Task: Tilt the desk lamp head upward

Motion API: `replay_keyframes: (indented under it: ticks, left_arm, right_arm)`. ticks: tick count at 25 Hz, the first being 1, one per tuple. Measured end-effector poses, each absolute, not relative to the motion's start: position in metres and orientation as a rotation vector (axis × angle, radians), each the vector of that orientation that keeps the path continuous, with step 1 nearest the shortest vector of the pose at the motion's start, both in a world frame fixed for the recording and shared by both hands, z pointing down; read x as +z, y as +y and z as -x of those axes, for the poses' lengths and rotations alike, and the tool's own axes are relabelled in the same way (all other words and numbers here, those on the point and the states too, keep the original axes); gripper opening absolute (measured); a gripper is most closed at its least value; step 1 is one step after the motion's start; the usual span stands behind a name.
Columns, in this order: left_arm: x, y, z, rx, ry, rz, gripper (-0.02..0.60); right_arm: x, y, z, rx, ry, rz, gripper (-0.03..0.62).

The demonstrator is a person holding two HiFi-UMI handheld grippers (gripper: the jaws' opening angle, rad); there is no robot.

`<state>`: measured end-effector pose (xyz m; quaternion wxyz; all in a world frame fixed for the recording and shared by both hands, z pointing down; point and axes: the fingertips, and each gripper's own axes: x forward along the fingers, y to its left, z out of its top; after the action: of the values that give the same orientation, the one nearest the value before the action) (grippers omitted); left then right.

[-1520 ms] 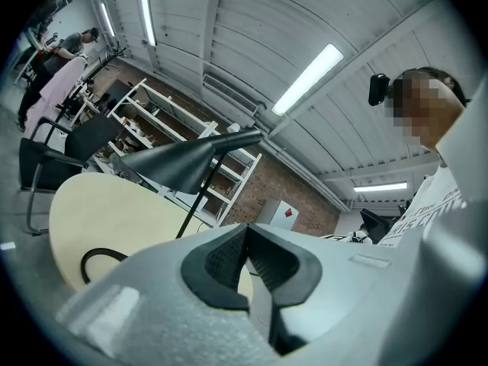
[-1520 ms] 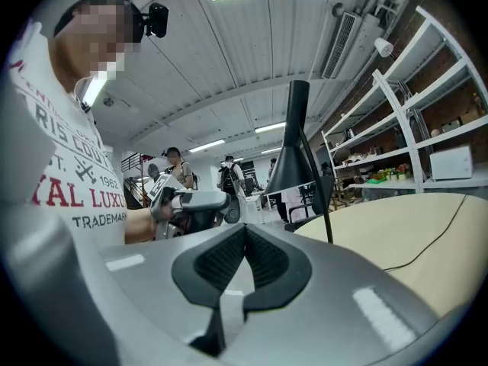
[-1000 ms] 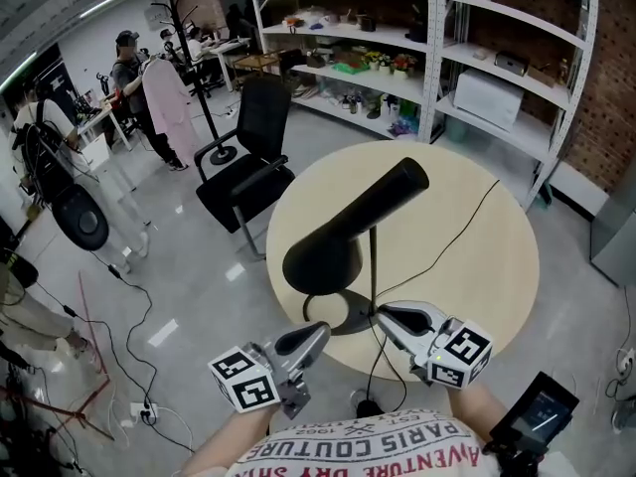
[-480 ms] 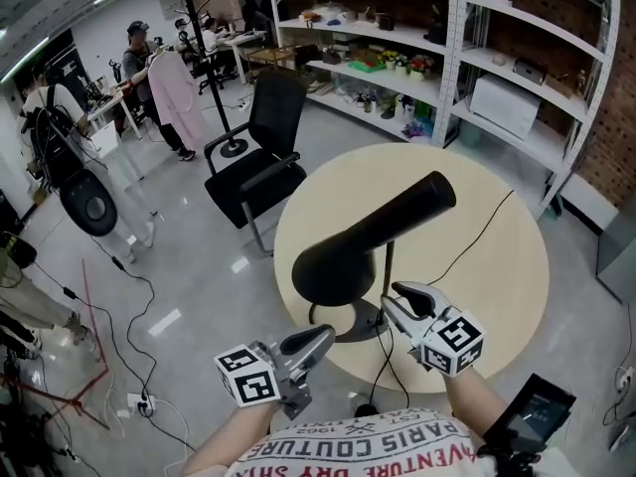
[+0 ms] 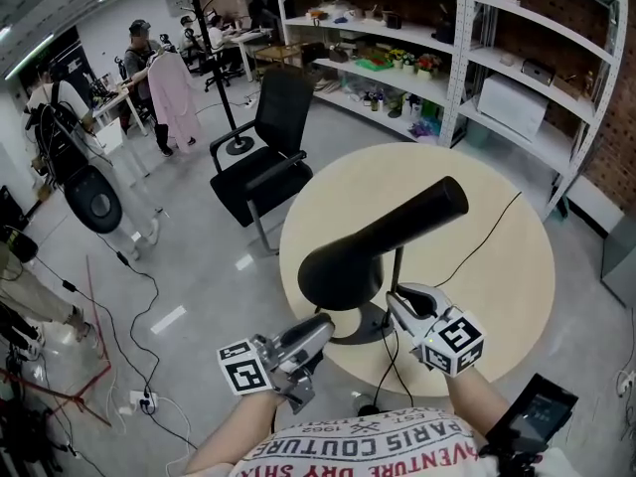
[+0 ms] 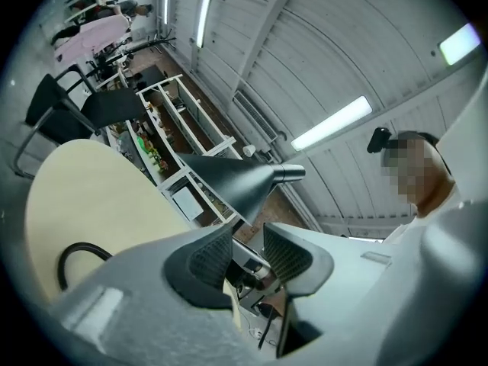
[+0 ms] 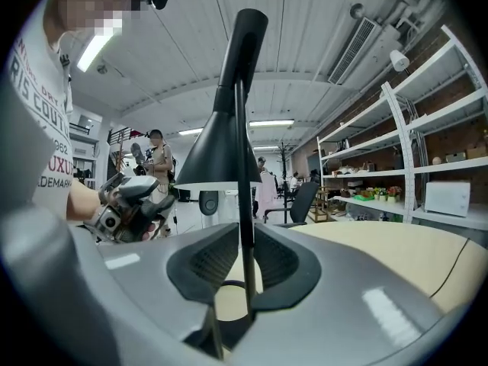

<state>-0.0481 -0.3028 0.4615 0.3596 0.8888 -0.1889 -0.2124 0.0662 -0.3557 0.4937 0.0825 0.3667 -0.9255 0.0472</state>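
Right gripper view: right gripper point(image 7: 245, 235) just closing, narrow yet loose, round the lamp stem point(image 7: 242, 128), so the left gripper point(image 6: 248, 235) (just opened wide, empty) lifting the lamp head point(image 6: 232, 181) might tip everything.

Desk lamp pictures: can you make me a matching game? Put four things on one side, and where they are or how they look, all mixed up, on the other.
Things:
1. lamp stem
2. left claw
3. office chair
4. round table

Places, colours, states:
A. beyond the table's far side
B. pale wood-coloured top
C. between the right claw's pads
D. open, nothing between its pads

Pairs: 1-C, 2-D, 3-A, 4-B.

The left claw has just been opening. The right claw has just been closing round the stem.
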Motion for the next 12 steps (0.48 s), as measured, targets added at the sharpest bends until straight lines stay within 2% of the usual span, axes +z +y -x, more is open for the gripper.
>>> replay_keyframes:
  ticks: [12]
  left_arm:
    - [0.452, -0.322, 0.055, -0.823, -0.333, -2.102, 0.144]
  right_arm:
    - [0.493, -0.355, -0.067, 0.144, -2.767, -1.095, 0.046]
